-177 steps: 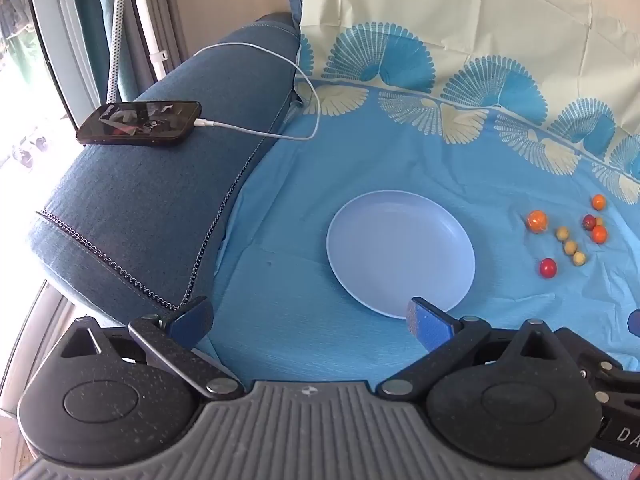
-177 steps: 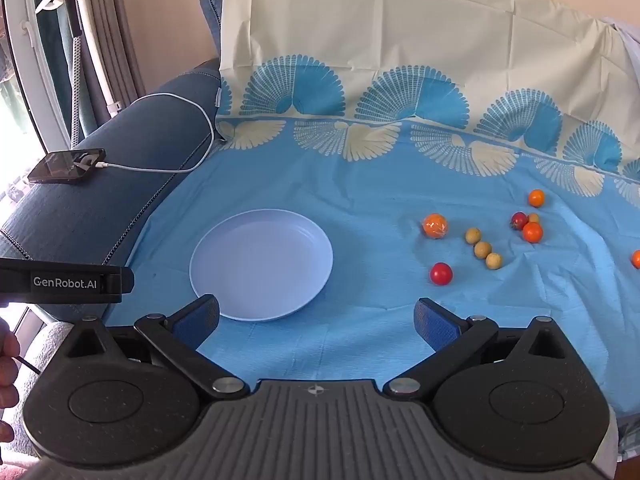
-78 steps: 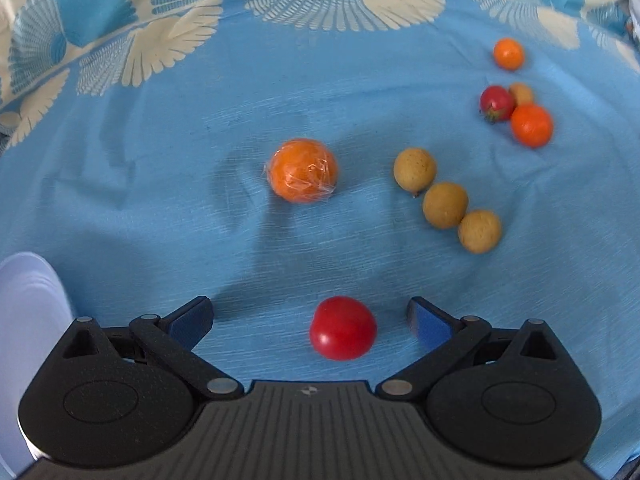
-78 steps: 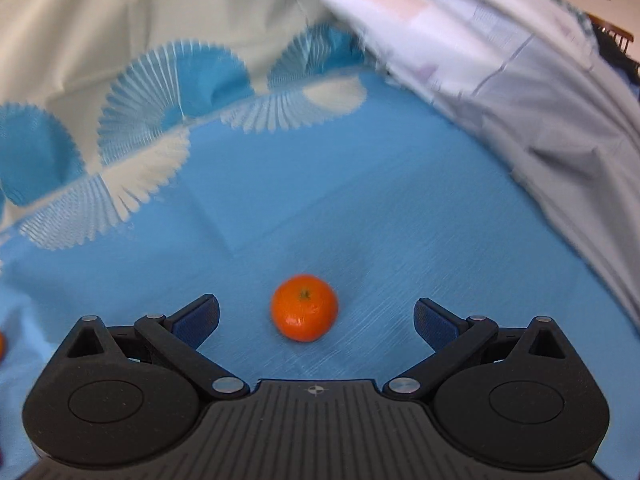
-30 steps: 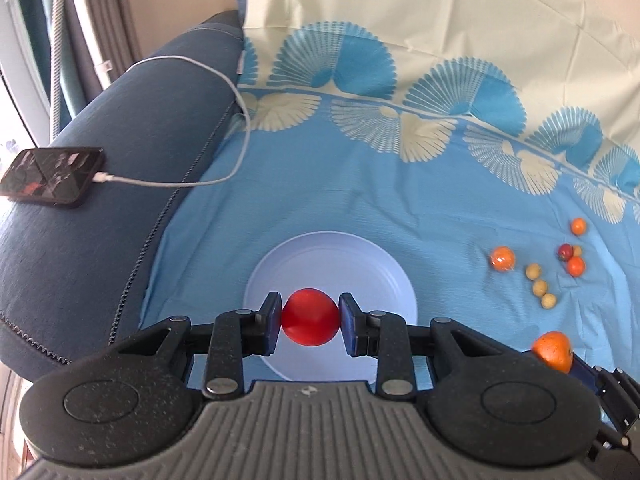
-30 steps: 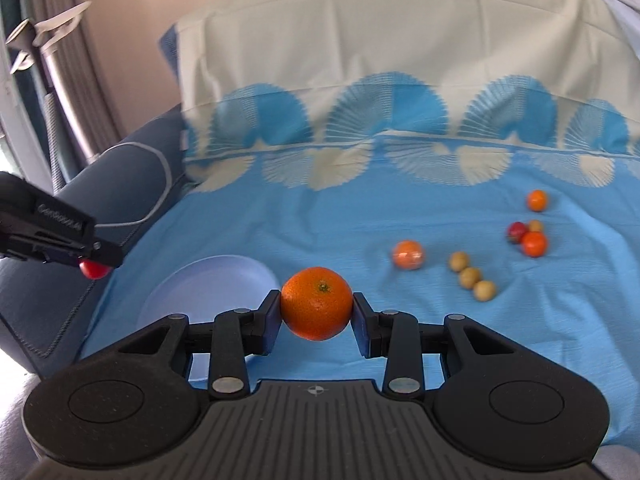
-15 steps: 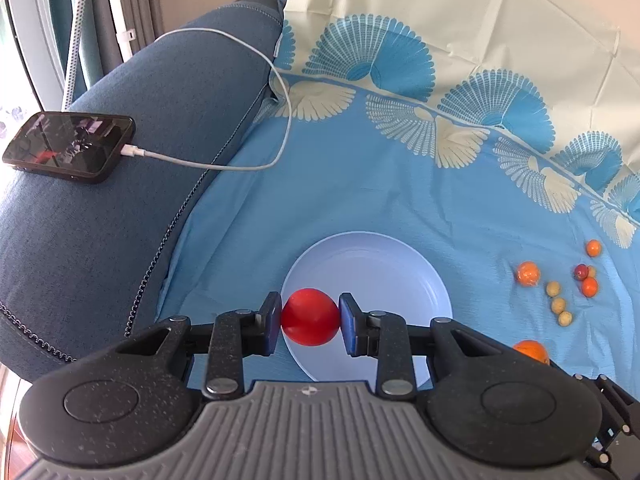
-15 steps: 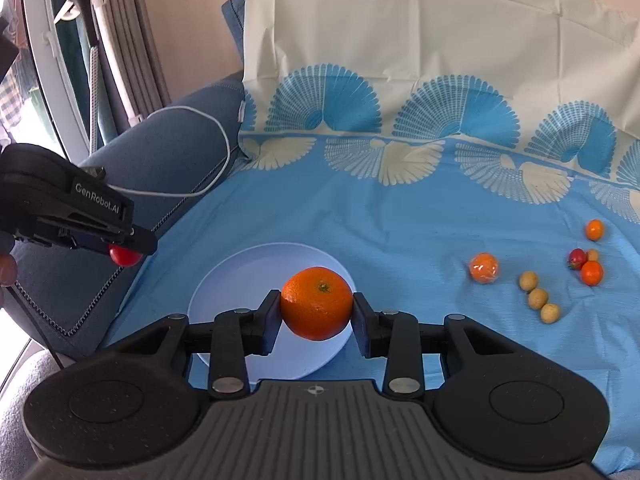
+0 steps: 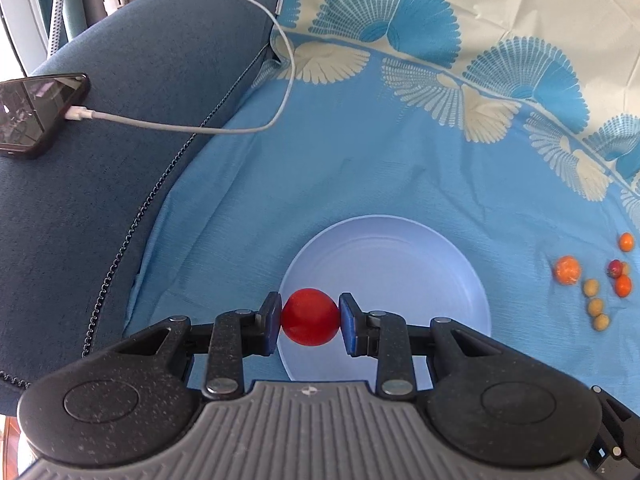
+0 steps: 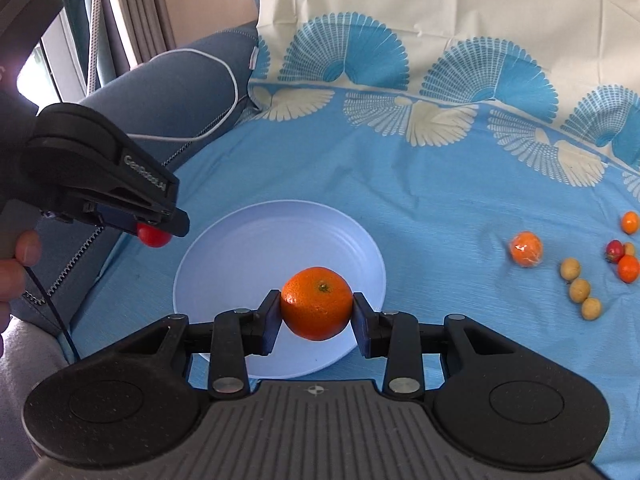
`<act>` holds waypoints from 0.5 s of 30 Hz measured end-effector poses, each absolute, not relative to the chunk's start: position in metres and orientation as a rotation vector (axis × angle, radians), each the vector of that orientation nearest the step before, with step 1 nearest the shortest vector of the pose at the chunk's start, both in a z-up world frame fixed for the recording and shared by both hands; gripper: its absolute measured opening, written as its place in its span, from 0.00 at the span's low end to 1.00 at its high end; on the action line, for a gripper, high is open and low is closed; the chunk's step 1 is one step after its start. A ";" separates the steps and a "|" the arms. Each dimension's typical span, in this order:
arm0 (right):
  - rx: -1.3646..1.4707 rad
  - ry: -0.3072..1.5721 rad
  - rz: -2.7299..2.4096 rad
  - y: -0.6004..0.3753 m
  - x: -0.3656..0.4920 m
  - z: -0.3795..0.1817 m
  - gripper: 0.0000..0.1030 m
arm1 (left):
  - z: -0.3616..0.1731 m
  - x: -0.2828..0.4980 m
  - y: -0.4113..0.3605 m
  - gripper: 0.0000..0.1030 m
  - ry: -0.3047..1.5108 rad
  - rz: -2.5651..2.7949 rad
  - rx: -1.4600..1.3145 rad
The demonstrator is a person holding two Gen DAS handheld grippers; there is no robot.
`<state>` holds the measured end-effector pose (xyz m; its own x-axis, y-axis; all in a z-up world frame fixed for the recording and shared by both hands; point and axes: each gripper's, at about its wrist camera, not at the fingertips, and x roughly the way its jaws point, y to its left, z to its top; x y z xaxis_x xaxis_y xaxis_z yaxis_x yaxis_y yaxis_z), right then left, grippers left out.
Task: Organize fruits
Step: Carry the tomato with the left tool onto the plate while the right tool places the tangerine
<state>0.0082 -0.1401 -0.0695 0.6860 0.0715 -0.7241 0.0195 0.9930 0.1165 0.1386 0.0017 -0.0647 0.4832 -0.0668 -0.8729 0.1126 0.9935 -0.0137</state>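
My left gripper (image 9: pixel 310 322) is shut on a red tomato (image 9: pixel 310 316) and holds it above the near left rim of the pale blue plate (image 9: pixel 400 256). My right gripper (image 10: pixel 316 312) is shut on an orange mandarin (image 10: pixel 316 302) above the near part of the same plate (image 10: pixel 248 248). In the right wrist view the left gripper (image 10: pixel 154 232) with the tomato hangs by the plate's left rim. Loose fruit lies to the right on the blue cloth: a wrapped orange (image 10: pixel 525 249), several tan longans (image 10: pixel 579 290), small red and orange ones (image 10: pixel 622 260).
A dark blue sofa armrest (image 9: pixel 100 152) rises on the left with a phone (image 9: pixel 36 114) and its white cable (image 9: pixel 224 130) on it. The patterned cloth (image 10: pixel 440 168) covers the seat and runs up the backrest.
Both grippers have moved closer to the plate with their fruits held. The left gripper has come lower and nearer to the plate's left rim.
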 end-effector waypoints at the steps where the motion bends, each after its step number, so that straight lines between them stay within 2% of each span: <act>1: 0.110 0.822 0.033 -0.139 0.012 -0.073 0.37 | -0.068 0.141 0.001 0.33 1.062 -0.107 0.053; 9: 0.062 0.874 0.062 -0.129 0.032 -0.096 0.38 | -0.093 0.161 0.002 0.33 1.089 -0.061 0.098; 11: 0.056 0.883 0.066 -0.127 0.036 -0.099 0.38 | -0.094 0.163 0.005 0.47 1.087 -0.054 0.094; 13: 0.057 0.881 0.070 -0.127 0.038 -0.099 0.39 | -0.088 0.163 0.009 0.97 1.068 -0.042 0.077; 15: 0.063 0.865 0.081 -0.128 0.039 -0.096 0.55 | -0.074 0.159 0.014 1.00 1.012 -0.025 0.056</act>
